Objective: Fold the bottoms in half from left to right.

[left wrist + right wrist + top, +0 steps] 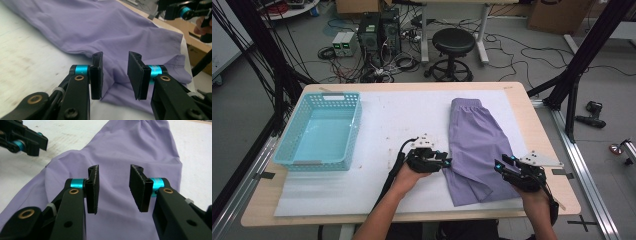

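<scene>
Tongs (115,75) over plain, unlabelled purple shorts (105,27)

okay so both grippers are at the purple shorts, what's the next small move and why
Probably lower both grippers onto the hem and close. The left gripper and right gripper stand open with nothing between the pads, and the purple shorts lie flat on the white mat.

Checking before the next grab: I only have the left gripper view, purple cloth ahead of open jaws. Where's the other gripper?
Observer: The right gripper sits at the near right edge of the purple shorts, jaws apart, nothing between them.
Operator: Anywhere to drop the cloth?
Observer: A light blue basket stands at the table's far left, nothing in it.
Operator: How do the shorts lie?
Observer: Flat, waistband at the far end, legs toward the person.
</scene>
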Motion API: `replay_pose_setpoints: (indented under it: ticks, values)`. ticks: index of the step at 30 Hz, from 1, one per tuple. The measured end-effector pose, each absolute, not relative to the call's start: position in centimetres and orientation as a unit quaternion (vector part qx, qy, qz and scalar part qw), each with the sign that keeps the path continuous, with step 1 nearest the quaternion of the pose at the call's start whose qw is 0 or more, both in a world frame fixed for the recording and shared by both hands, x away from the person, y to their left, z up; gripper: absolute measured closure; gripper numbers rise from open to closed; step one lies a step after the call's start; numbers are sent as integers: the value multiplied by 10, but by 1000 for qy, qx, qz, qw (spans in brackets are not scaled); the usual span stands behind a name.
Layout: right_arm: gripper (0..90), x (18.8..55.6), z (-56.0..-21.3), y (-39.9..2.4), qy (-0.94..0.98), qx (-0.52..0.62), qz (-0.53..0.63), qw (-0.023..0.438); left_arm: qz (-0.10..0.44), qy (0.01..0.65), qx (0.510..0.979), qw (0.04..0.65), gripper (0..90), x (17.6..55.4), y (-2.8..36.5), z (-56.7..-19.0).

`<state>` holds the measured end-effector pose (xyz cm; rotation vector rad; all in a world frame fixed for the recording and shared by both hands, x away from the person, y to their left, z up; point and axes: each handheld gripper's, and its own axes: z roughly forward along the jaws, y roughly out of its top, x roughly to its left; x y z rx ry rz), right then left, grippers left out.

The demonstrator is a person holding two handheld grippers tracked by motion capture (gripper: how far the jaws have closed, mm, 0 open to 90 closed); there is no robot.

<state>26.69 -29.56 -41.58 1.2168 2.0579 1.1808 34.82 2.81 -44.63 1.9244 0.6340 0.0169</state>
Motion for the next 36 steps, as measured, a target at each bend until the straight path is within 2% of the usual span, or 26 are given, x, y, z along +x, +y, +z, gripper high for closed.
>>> replay_pose_setpoints:
  ticks: [4,5,7,8,18,20,21,26,31,36]
  values:
    - [609,265,-416,-300,747,449,430,235,14,260,825,502,658,349,13,-452]
    - [609,265,-416,-301,747,449,430,236,21,263,831,489,702,349,10,-454]
    - [608,265,-416,-303,745,452,431,233,35,275,835,476,867,348,7,-456]
    - [608,264,-416,-303,745,452,432,234,36,278,833,476,882,349,7,-456]
    - [604,265,-415,-300,747,446,434,234,49,307,821,479,889,357,33,-449]
    - [601,265,-415,-298,749,445,433,231,57,321,818,474,861,359,37,-450]
    - [600,266,-416,-297,750,444,433,230,57,328,815,475,802,360,40,-450]
    - [600,267,-418,-285,762,431,433,216,81,344,792,498,713,359,60,-446]
    - [691,269,-423,-261,785,399,431,199,108,346,761,537,679,357,94,-437]
    - [720,273,-433,-233,811,362,428,167,133,350,737,562,584,353,125,-427]
